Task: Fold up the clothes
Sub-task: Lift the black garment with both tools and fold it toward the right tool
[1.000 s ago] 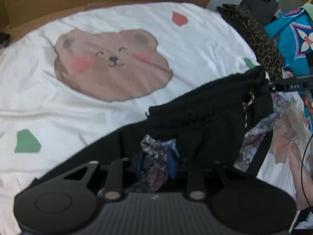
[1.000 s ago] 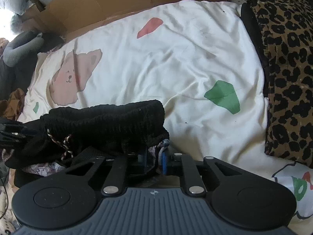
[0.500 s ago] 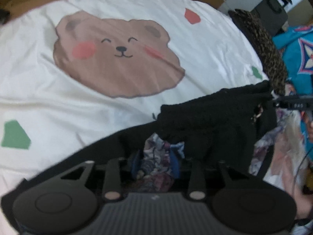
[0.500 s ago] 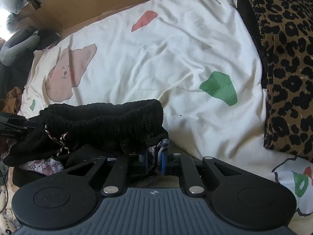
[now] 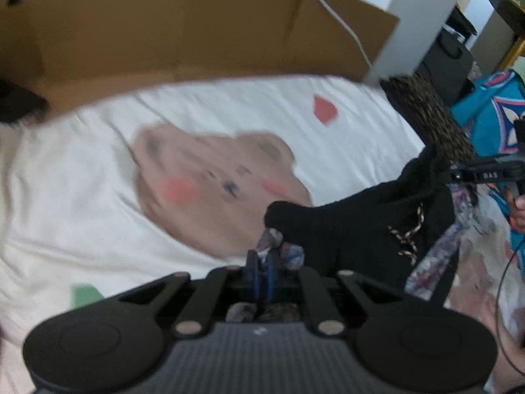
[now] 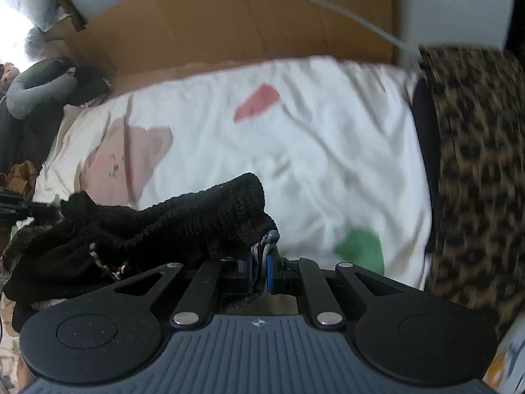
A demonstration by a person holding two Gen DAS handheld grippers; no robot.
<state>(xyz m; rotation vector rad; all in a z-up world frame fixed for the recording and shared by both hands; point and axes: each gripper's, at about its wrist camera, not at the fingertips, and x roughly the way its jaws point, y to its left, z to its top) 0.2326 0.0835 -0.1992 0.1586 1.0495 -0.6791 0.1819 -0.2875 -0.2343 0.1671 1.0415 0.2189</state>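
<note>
A black knitted garment with a floral lining hangs stretched between my two grippers above the bed; it shows at the right in the left wrist view (image 5: 361,229) and at the left in the right wrist view (image 6: 183,223). My left gripper (image 5: 261,274) is shut on one corner of it, floral cloth bunched between the blue pads. My right gripper (image 6: 259,271) is shut on the other corner. The right gripper also appears at the far right of the left wrist view (image 5: 485,174).
A white bedsheet with a brown bear print (image 5: 210,180) and coloured patches (image 6: 361,246) lies below. A leopard-print cushion (image 6: 475,170) lies along the right. A cardboard headboard (image 5: 197,32) stands behind. Blue patterned cloth (image 5: 492,121) lies at far right.
Both grippers have lifted and tilted up with the garment; the cardboard behind the bed has come into view. The garment now hangs higher and tauter between them.
</note>
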